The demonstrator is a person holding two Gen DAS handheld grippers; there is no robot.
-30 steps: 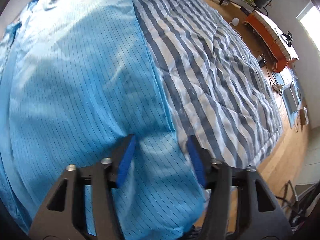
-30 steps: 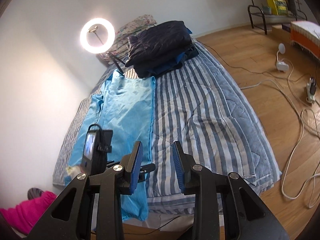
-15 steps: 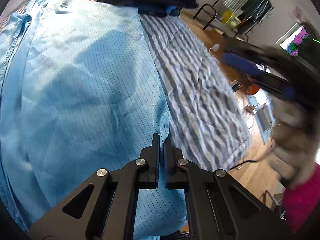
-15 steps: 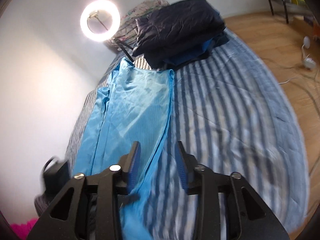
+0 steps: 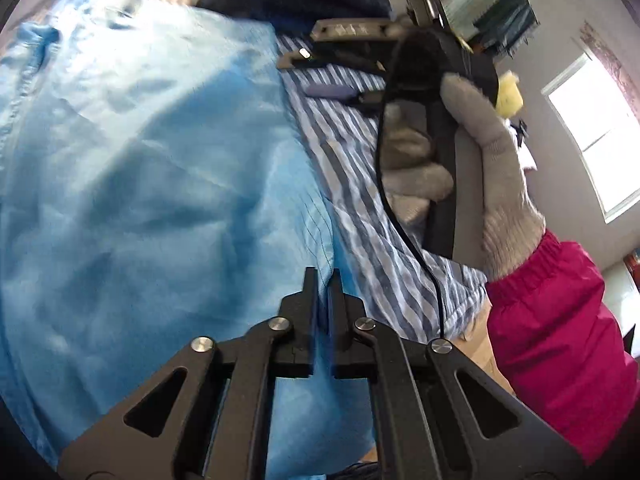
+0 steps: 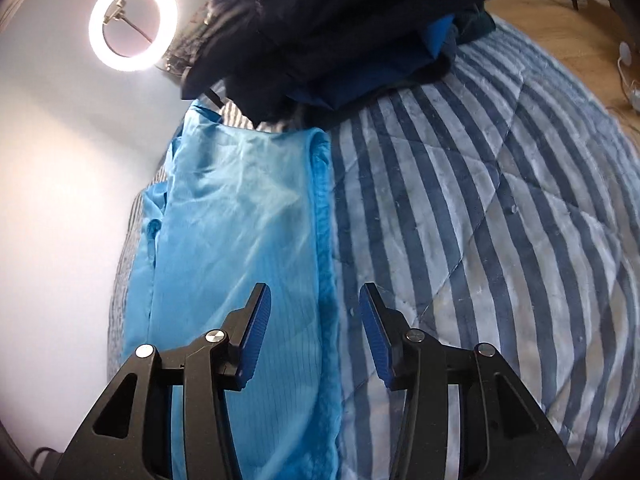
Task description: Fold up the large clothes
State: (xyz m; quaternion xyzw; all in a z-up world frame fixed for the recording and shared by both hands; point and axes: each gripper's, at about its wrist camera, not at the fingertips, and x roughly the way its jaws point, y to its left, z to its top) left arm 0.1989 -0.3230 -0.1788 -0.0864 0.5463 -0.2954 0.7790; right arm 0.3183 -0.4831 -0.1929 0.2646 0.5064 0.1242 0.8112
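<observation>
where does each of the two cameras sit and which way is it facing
Left wrist: sits on the left gripper, angled down the light blue pinstriped garment on the blue-and-white striped quilt; shows its shut fingers pinching the garment's edge, plus the person's grey-gloved hand and pink sleeve.
Right wrist: sits on the right gripper, angled down the bed toward the dark folded clothes pile and ring light; shows its open blue-padded fingers straddling the garment's edge.
Shared: garment, quilt, dark pile.
</observation>
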